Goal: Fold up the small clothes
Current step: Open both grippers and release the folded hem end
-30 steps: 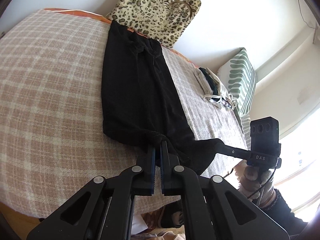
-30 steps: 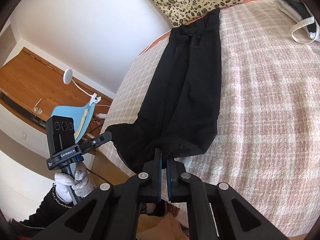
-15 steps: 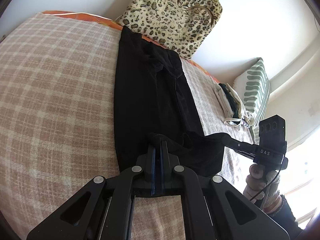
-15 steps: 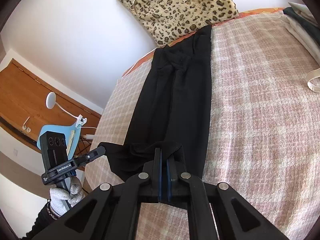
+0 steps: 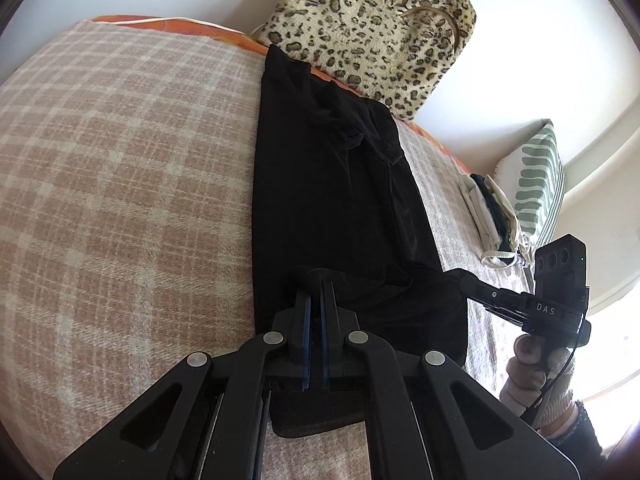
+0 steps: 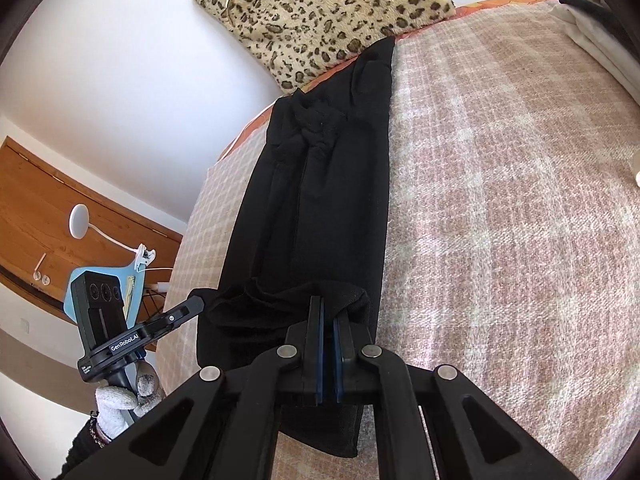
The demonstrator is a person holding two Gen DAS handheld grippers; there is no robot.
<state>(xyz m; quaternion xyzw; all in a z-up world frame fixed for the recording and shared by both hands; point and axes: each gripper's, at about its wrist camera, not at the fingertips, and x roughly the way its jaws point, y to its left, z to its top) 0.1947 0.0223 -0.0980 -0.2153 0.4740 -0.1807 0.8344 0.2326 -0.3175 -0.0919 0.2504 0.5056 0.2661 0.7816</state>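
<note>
we see black garment [image 5: 336, 200] laid lengthwise on plaid bed [image 5: 120, 200] | left claw [image 5: 316, 284] clamped on its near hem | right claw [image 6: 327, 308] opening, hem fabric between pads

Both wrist cameras are looking steeply down from close above the black garment [image 5: 332, 200] [image 6: 320, 200], sharing it and the leopard-print cushion [image 5: 372, 28] [image 6: 320, 12] beyond.

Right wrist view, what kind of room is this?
Most likely a bedroom. A checked blanket covers what looks like a bed, a striped pillow sits at one end, and a wooden desk with a clip-on lamp stands beside it.
</note>
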